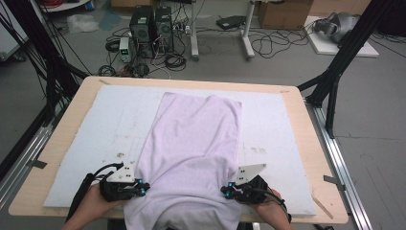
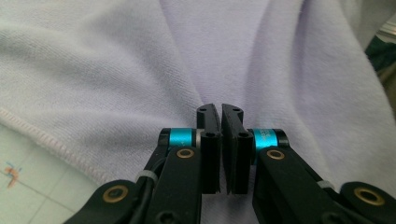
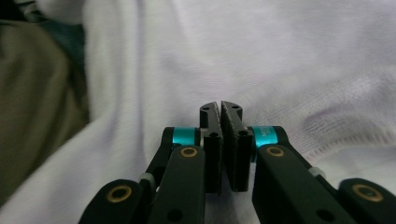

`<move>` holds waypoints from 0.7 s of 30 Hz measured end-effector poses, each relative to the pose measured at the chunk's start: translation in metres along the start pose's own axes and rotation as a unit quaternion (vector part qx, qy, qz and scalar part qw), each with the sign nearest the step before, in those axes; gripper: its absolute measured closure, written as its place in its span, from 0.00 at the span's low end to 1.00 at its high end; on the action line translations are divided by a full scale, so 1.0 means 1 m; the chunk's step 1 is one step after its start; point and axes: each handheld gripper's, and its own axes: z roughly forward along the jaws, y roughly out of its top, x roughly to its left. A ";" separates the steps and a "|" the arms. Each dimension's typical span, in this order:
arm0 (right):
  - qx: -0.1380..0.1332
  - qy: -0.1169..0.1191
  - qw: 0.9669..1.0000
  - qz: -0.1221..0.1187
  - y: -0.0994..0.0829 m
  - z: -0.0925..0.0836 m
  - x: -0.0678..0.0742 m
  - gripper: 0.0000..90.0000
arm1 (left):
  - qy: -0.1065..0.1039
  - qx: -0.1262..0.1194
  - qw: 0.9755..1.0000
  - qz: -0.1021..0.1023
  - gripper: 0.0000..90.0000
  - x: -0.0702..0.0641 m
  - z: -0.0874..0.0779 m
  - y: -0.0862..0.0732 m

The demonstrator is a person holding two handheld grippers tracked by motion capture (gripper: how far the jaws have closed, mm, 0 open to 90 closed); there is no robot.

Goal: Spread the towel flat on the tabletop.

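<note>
Two grippers, left gripper [image 1: 140, 188] and right gripper [image 1: 226, 190], working near hem of lilac towel [image 1: 194, 143]; jaws pressed together, nothing visibly pinched. Towel lying lengthwise on white mat [image 1: 95, 134], near end drooping over table edge; folding not begun.

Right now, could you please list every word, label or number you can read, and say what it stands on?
None reads legibly.
Pale print on the turquoise band of the right gripper: too blurred to read.
Small marks on the white foam board beside the lilac knit cloth: too small.
</note>
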 end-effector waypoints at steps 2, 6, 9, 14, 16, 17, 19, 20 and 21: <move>-0.010 0.011 1.000 -0.022 0.002 -0.007 0.017 0.97 | -0.006 -0.008 1.000 0.015 0.95 -0.007 -0.011 -0.001; -0.020 -0.029 0.998 -0.045 0.007 -0.029 0.033 0.86 | 0.007 -0.020 1.000 0.004 0.71 -0.008 -0.025 -0.002; -0.017 -0.050 0.998 -0.032 0.009 -0.033 0.022 0.80 | 0.016 -0.022 1.000 -0.006 0.67 -0.001 -0.021 -0.002; 0.002 -0.040 0.999 -0.017 0.007 -0.011 0.006 0.72 | 0.014 0.009 1.000 -0.009 0.76 0.010 0.001 -0.004; 0.015 -0.036 0.999 -0.010 0.004 -0.001 -0.001 0.73 | 0.009 0.006 1.000 -0.017 0.88 0.013 0.001 -0.004; 0.012 -0.030 0.999 -0.004 0.002 0.003 -0.004 0.76 | 0.006 0.008 1.000 -0.016 0.95 0.013 0.001 -0.004; 0.003 -0.020 1.000 0.005 0.000 0.002 -0.007 0.92 | 0.008 0.009 1.000 -0.011 0.96 0.012 0.000 -0.004; 0.005 -0.016 1.000 0.004 0.000 0.001 -0.007 0.95 | 0.010 0.010 1.000 -0.009 0.97 0.011 -0.001 -0.005; 0.007 -0.016 1.000 0.001 0.000 0.000 -0.006 0.97 | 0.009 0.008 1.000 -0.010 0.97 0.010 -0.002 -0.006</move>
